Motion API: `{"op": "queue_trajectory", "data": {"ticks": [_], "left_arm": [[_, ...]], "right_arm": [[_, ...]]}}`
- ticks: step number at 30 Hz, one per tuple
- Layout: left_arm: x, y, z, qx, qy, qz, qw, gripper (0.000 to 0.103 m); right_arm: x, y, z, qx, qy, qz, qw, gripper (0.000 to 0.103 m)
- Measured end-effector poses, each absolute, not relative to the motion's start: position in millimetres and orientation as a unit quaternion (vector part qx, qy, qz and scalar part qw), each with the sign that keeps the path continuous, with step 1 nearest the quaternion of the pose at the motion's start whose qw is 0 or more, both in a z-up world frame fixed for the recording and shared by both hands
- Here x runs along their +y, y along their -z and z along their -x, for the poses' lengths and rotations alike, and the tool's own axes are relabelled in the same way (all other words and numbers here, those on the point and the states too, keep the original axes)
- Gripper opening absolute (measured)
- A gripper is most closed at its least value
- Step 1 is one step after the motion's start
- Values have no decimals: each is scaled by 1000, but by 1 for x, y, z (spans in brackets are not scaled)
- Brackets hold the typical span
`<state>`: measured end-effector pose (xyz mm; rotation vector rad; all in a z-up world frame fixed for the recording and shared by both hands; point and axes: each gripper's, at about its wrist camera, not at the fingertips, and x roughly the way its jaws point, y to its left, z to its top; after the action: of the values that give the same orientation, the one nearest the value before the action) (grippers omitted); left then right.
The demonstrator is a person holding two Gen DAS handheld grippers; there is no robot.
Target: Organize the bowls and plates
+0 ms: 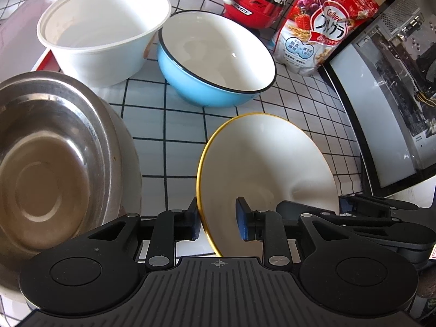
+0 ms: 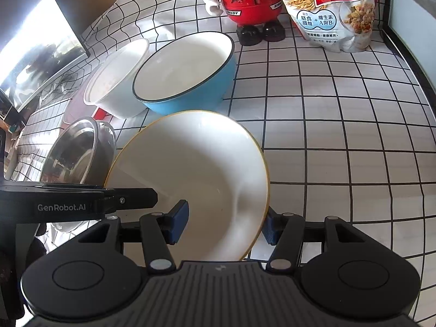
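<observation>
A white bowl with a yellow rim (image 1: 267, 158) (image 2: 196, 169) sits between both grippers, tilted toward the cameras. My left gripper (image 1: 218, 220) straddles its left rim, one pad outside against the rim and the other inside on the wall. On the opposite rim my right gripper (image 2: 223, 226) grips the same way. Each gripper's arm shows in the other's view, at the bowl's edge. Behind it stand a blue enamel bowl (image 1: 218, 54) (image 2: 188, 70), a white plastic bowl (image 1: 103, 35) (image 2: 114, 76) and a steel bowl (image 1: 54, 150) (image 2: 79, 150).
The table (image 2: 340, 136) has a white checked cloth. A red mascot figure (image 2: 248, 2) and a cereal bag (image 2: 335, 8) stand at the back. A dark glass panel (image 1: 381, 109) borders the right side. A red tray (image 1: 46, 62) lies under the white plastic bowl.
</observation>
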<state>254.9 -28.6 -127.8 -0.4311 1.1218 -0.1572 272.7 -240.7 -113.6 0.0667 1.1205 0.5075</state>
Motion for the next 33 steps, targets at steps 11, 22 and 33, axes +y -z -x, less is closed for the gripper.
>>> {"op": "queue_trajectory", "data": {"ticks": [11,22,33], "left_arm": [[-11,99,-251,492,57,222,840,30],[34,74,-263,435,-14,290,852,30],[31,88,-325,454,-24,282,845,30]], "right_arm": [[-251,100,-282,500,-224,-20,836,59],[-252,72,-305,461,-228,-34,857,74],[-234,64,-352,464,-240,-42,852,74]]}}
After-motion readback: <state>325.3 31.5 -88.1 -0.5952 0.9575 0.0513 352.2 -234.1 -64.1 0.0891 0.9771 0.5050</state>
